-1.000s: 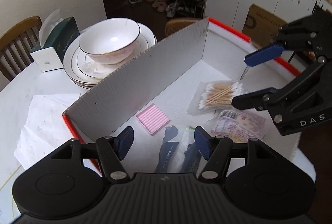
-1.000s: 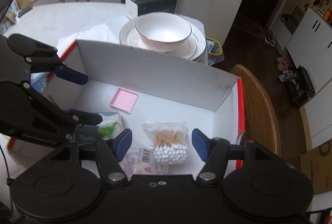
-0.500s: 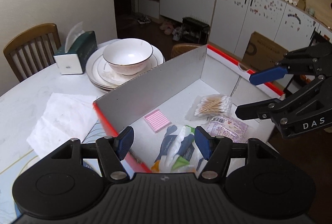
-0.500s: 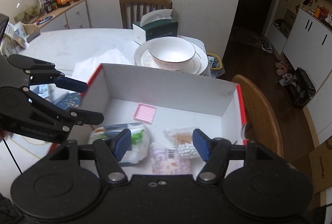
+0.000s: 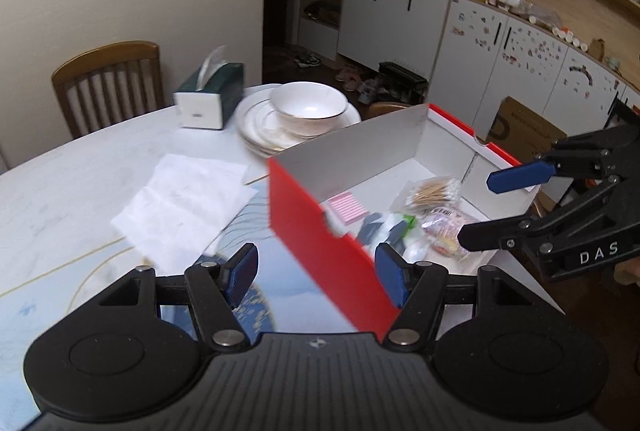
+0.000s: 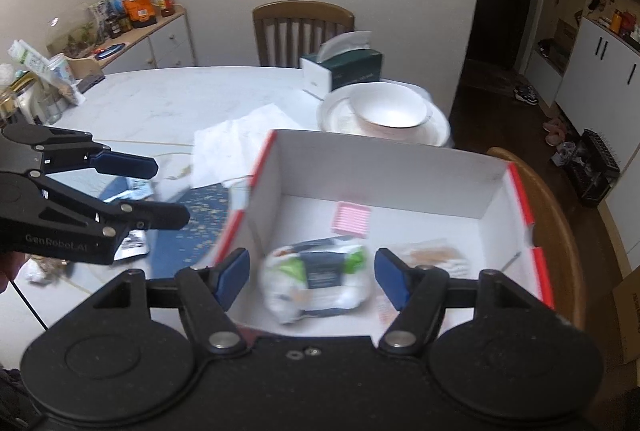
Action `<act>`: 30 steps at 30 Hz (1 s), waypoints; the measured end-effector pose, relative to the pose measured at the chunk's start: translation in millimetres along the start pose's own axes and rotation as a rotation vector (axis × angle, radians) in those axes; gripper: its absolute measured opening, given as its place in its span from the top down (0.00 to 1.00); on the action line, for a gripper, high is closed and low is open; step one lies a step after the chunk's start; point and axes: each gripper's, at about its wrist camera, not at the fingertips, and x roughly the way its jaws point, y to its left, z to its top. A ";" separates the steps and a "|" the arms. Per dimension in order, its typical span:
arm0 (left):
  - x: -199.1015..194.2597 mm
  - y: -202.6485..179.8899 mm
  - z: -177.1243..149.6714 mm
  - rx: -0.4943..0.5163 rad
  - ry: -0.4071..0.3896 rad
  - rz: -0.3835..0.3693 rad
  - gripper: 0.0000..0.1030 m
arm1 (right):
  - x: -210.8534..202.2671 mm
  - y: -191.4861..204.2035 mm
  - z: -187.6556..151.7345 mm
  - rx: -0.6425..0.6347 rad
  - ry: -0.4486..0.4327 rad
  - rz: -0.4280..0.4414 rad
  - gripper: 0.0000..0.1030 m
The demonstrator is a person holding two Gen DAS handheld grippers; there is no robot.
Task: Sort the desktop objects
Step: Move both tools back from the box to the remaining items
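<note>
Now both claws hang above the red box [image 5: 320, 227] with nothing in them. The left claw [image 5: 318, 273] has its jaws apart and bare. The right claw [image 6: 308, 275] has just been opening its jaws wider, and nothing sits between them; the soft white pack [image 6: 320, 281] lies below, on the box floor.

Inside the box also lie a pink ridged pad [image 6: 351, 218], a clear crinkly bag of cotton buds [image 5: 434, 191] and a small shiny packet [image 5: 444, 231].

I think a low claw could knock the box, since its thin card walls look light and it sits near the table [image 5: 100, 167] edge. The bowl [image 6: 388, 109] and plates [image 5: 260, 139] are smooth, hard and round, just behind the box, so a push could chip them. More loose things wait on the blue mat [image 6: 192, 227]. The thin paper sheet [image 5: 184, 207] could slide off.
</note>
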 end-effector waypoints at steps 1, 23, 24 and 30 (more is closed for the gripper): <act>-5.6 4.9 -3.6 0.000 -0.004 0.005 0.38 | 0.1 7.6 0.4 -0.002 -0.001 0.006 0.33; -89.0 129.2 -88.4 -0.094 0.011 0.027 0.13 | 38.4 143.8 4.3 0.006 0.017 0.064 0.30; -91.4 135.1 -92.1 -0.098 0.012 0.030 0.13 | 41.8 148.0 4.1 0.006 0.022 0.064 0.30; -100.2 173.5 -117.7 -0.112 0.044 0.065 0.13 | 63.0 169.5 5.3 -0.013 0.048 0.076 0.30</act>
